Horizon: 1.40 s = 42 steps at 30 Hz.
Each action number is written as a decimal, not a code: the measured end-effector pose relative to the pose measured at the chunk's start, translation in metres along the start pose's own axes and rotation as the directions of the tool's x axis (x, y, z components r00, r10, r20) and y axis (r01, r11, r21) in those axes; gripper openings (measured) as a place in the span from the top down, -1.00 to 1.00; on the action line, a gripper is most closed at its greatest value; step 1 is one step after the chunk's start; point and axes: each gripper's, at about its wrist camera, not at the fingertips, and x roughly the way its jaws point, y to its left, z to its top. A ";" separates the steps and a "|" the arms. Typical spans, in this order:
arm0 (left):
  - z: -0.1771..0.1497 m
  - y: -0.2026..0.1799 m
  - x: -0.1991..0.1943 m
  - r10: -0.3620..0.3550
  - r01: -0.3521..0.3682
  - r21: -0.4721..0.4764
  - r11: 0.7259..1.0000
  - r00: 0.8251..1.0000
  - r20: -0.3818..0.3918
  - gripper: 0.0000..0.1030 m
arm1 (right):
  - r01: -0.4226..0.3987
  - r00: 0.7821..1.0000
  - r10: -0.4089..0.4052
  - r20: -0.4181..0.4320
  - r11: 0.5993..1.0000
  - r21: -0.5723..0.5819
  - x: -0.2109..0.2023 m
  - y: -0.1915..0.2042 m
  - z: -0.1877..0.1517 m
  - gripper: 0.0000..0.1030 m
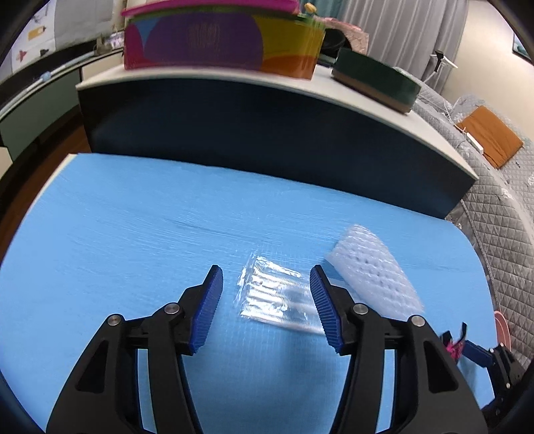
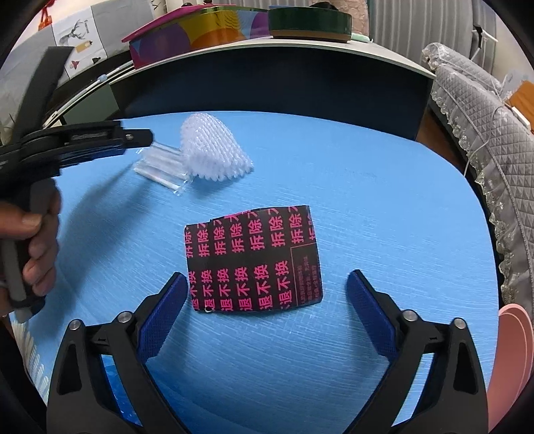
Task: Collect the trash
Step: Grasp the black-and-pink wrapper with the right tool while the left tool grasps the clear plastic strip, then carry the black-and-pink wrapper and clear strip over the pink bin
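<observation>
Tilting steeply downward, the left gripper (image 1: 266, 277) hung over the clear plastic wrapper (image 1: 277, 300), fingers apart and not touching it, white foam netting (image 1: 370, 270) alongside. Lower centre, the right gripper (image 2: 267, 283) gaped wide around the black card (image 2: 253, 260) on the blue desk (image 2: 383, 200).

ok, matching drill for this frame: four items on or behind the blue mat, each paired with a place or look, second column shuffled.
1. clear plastic wrapper
2. white foam net
3. black card with pink print
4. green round tin

A. on the shelf behind the mat
B. between the open left hand-held gripper fingers
C. in front of the open right hand-held gripper
D. beside the wrapper, mesh-textured

Pairs: 1-B, 2-D, 3-C, 4-A
</observation>
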 end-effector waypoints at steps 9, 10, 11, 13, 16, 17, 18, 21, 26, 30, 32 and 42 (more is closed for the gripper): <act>-0.007 -0.008 0.013 -0.005 0.005 0.016 1.000 0.999 -0.035 0.16 | -0.008 1.000 0.008 0.013 1.000 0.006 -0.001 -0.003 -0.001 -0.47; -0.007 -0.009 0.013 -0.004 0.004 0.021 1.000 0.999 -0.037 0.23 | -0.008 1.000 0.008 0.016 1.000 0.006 -0.002 -0.003 -0.001 -0.47; -0.009 -0.010 0.012 -0.001 0.003 0.028 1.000 0.999 -0.037 0.35 | -0.002 1.000 0.002 0.020 1.000 0.004 -0.002 -0.003 -0.001 -0.46; -0.009 -0.010 0.010 0.003 -0.002 0.034 0.999 0.999 -0.035 0.52 | 0.007 1.000 -0.007 0.029 1.000 0.006 -0.005 -0.004 -0.001 -0.46; -0.009 -0.008 0.005 0.000 0.001 0.034 0.999 1.000 -0.026 0.90 | 0.010 0.999 -0.010 0.038 1.000 0.020 -0.008 -0.009 0.000 -0.46; -0.009 -0.008 0.002 -0.001 0.002 0.034 0.999 1.000 -0.020 0.96 | 0.012 0.999 -0.014 0.044 0.999 0.030 -0.010 -0.011 0.001 -0.46; -0.008 -0.007 -0.001 -0.003 0.004 0.034 0.999 1.000 -0.013 1.00 | 0.012 0.999 -0.014 0.047 0.999 0.037 -0.012 -0.012 0.001 -0.46; -0.008 -0.006 -0.012 -0.009 0.009 0.036 0.999 1.000 0.010 1.00 | 0.016 0.998 -0.019 0.060 0.999 0.052 -0.017 -0.014 0.002 -0.46; -0.007 -0.007 -0.029 -0.028 0.026 0.044 0.999 0.999 0.044 1.00 | 0.023 0.996 -0.028 0.081 0.998 0.059 -0.027 -0.016 0.004 -0.46; -0.005 -0.010 -0.044 -0.041 0.036 0.061 0.997 0.995 0.086 1.00 | 0.038 0.993 -0.043 0.106 0.998 0.057 -0.040 -0.014 0.002 -0.46; -0.003 -0.010 -0.052 -0.047 0.040 0.064 0.997 0.994 0.103 1.00 | 0.045 0.992 -0.051 0.112 0.997 0.062 -0.045 -0.016 0.002 -0.46; -0.005 -0.006 -0.094 -0.089 0.079 0.069 0.994 0.983 0.161 1.00 | 0.049 0.983 -0.067 0.169 0.993 0.111 -0.080 -0.020 0.000 -0.45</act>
